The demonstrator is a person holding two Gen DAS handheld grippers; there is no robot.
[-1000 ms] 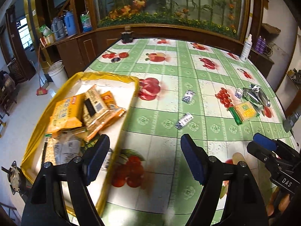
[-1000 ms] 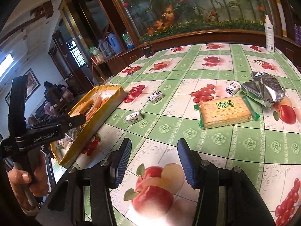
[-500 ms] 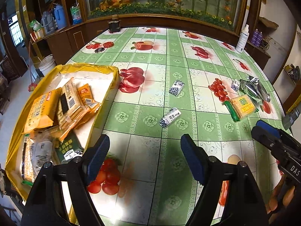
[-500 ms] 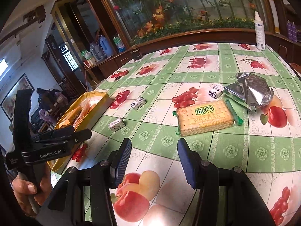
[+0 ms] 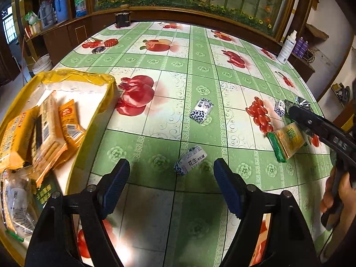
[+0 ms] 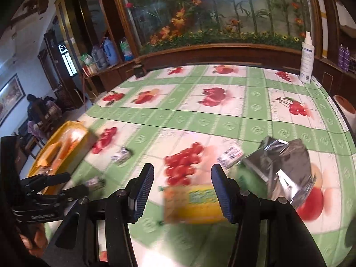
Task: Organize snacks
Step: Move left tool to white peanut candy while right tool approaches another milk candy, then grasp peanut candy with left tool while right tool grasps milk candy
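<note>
Both tongs are spread and empty, the left gripper (image 5: 171, 173) lined up just short of the peanut candy (image 5: 190, 160) and the right gripper (image 6: 182, 184) over the cracker pack (image 6: 193, 202), seemingly to pinch each.

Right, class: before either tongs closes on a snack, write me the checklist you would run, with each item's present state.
1. Left tongs open, nothing between the pads: ok.
2. Small white-and-blue wrapped snack lies ahead of the left tongs, between the finger lines: ok.
3. Right tongs open, empty: ok.
4. Yellow cracker packet with green ends sits between the right fingers; touching or apart: cannot tell, blurred.
5. Yellow tray has bare room for more: ok.
6. Crumpled silver foil bag clear of the right tongs: cannot tell.
</note>
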